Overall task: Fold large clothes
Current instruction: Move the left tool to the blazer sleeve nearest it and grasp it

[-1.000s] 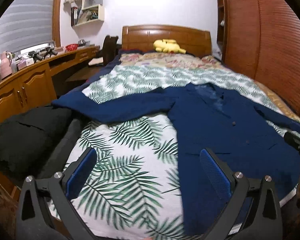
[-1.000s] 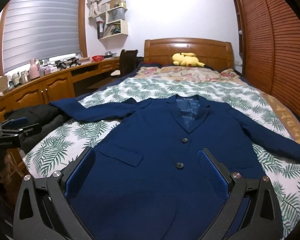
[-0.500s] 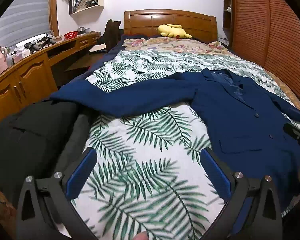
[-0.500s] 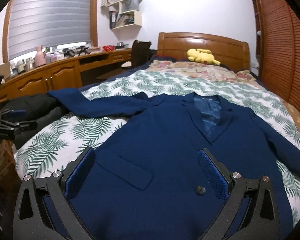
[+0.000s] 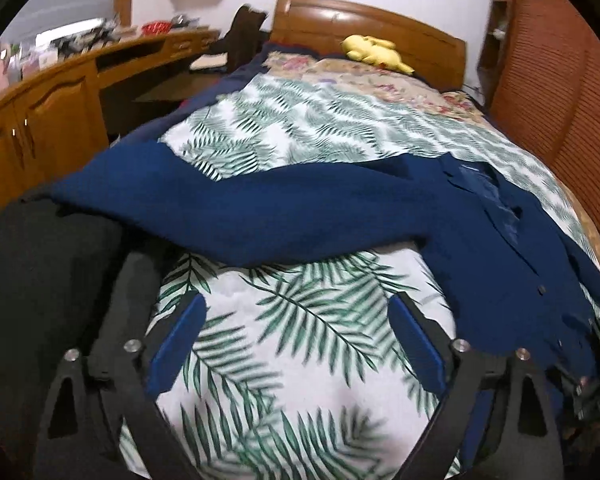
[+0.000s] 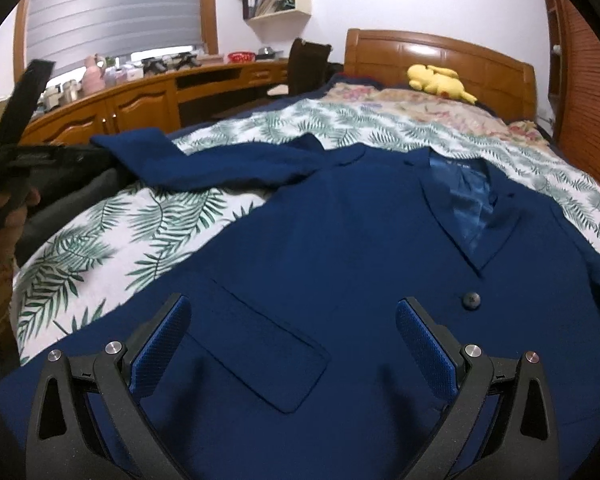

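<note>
A navy blue jacket [image 6: 340, 240] lies face up and spread flat on the bed, collar toward the headboard, one sleeve [image 5: 240, 212] stretched out to the left. My left gripper [image 5: 296, 320] is open and empty, low over the leaf-print bedspread [image 5: 300, 352] just in front of that sleeve. My right gripper [image 6: 292, 328] is open and empty, close above the jacket's lower front, over the flap pocket [image 6: 260, 344]. The left gripper also shows at the left edge of the right wrist view [image 6: 16, 156].
Dark clothes [image 5: 40, 280] are piled at the bed's left edge. A wooden desk and cabinets [image 6: 140, 96] run along the left wall. A yellow plush toy [image 6: 440, 80] lies by the headboard. Wooden wardrobe doors [image 5: 560, 80] stand on the right.
Both grippers have moved forward and lower toward the bed. The left one has swung left toward the outstretched sleeve; the right one has closed in on the jacket's front. Both stay open.
</note>
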`<move>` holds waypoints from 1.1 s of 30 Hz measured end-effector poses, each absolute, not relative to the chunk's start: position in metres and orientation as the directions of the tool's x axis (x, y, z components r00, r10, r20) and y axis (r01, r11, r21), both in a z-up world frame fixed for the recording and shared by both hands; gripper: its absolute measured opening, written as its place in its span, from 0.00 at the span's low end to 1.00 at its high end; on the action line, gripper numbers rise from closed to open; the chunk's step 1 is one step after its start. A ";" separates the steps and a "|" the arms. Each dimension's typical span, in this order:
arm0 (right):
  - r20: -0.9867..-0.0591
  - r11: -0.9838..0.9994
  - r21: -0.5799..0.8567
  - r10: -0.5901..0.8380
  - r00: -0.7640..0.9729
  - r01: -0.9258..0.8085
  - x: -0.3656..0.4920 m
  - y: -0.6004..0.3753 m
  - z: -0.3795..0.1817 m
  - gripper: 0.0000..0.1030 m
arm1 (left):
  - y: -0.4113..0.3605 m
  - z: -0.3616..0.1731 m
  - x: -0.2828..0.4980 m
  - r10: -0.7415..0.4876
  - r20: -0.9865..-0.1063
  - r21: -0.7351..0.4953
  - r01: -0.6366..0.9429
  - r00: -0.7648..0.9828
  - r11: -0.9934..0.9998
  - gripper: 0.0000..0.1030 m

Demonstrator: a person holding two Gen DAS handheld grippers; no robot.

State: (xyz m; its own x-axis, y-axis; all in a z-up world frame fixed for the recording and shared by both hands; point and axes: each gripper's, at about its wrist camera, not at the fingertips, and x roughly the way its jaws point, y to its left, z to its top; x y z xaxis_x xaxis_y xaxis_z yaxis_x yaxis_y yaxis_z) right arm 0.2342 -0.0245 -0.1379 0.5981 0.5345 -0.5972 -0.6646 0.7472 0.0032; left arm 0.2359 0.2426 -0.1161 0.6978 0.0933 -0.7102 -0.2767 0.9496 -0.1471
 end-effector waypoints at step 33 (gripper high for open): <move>-0.633 0.740 0.016 0.528 0.566 -0.673 0.237 -0.019 -0.151 1.00 | 0.269 -0.130 0.330 0.195 -0.736 -0.072 -0.362 0.648 0.930 0.00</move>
State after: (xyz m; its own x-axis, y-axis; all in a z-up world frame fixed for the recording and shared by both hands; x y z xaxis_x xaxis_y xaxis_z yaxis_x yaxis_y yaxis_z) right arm 0.2370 -0.0195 -0.1512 0.5660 0.5281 -0.6331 -0.6728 0.7397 0.0156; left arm 0.3304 0.2688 -0.1296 0.6478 0.1954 -0.7363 -0.3617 0.9296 -0.0715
